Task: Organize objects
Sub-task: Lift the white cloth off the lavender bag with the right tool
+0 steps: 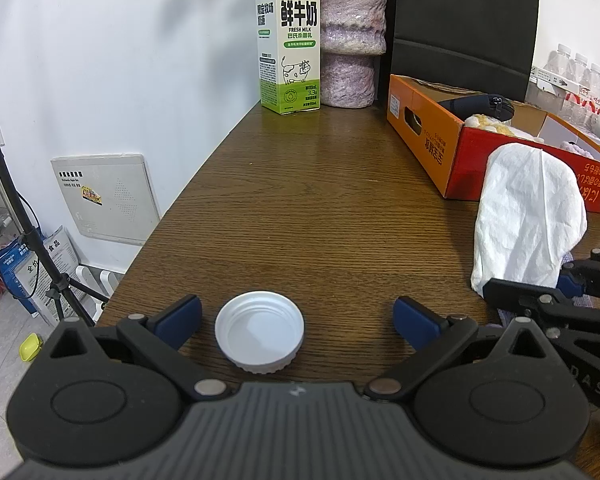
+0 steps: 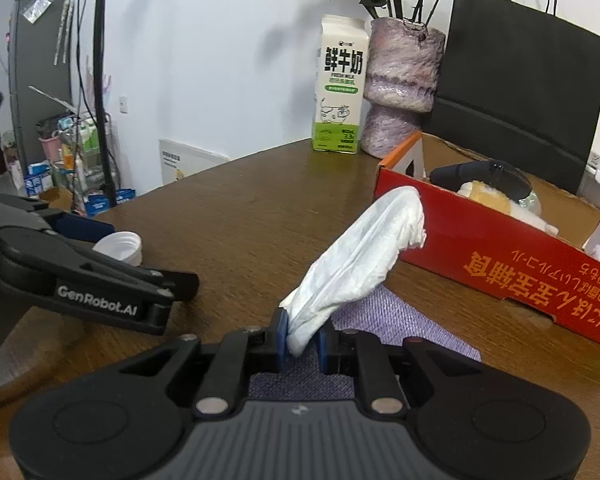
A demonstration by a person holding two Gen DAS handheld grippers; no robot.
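A white plastic lid [image 1: 259, 331] lies upside down on the wooden table, between the open fingers of my left gripper [image 1: 298, 318]; the fingers do not touch it. The lid also shows in the right wrist view [image 2: 120, 245]. My right gripper [image 2: 303, 338] is shut on a crumpled white tissue [image 2: 360, 260] and holds it up above a purple cloth [image 2: 396, 316]. The tissue also shows in the left wrist view [image 1: 528, 216], next to the orange-red cardboard box [image 1: 440, 144]. The box [image 2: 500, 256] holds a dark pouch and soft items.
A milk carton [image 1: 288, 40] and a purple vase [image 1: 350, 36] stand at the table's far edge by the wall. A black paper bag [image 2: 516, 100] stands behind the box. The table's left edge drops to the floor, where a tripod [image 1: 28, 232] stands.
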